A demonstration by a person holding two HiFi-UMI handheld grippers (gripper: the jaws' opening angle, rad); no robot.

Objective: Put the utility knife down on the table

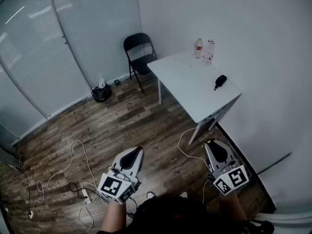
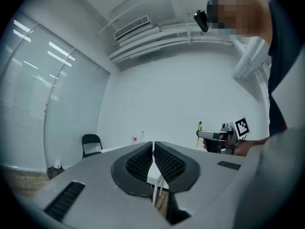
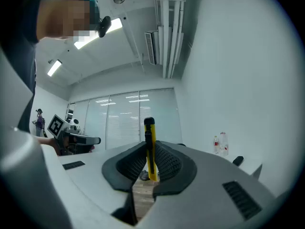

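A yellow utility knife (image 3: 149, 142) with a black slider stands upright between the jaws of my right gripper (image 3: 150, 152), which is shut on it. In the head view this gripper (image 1: 212, 144) is held level above the floor, short of the near corner of the white table (image 1: 187, 84). From the left gripper view the knife (image 2: 199, 128) sticks up from the right gripper. My left gripper (image 2: 153, 148) is shut with nothing in it, and it hangs over the wooden floor (image 1: 137, 152), well left of the table.
On the table lie a black object (image 1: 220, 81) and two bottles (image 1: 204, 50) at the far edge. A black folding chair (image 1: 139, 53) stands behind it. A dark bag (image 1: 101, 93), white cables (image 1: 73, 152) and a power strip (image 1: 85, 195) are on the floor.
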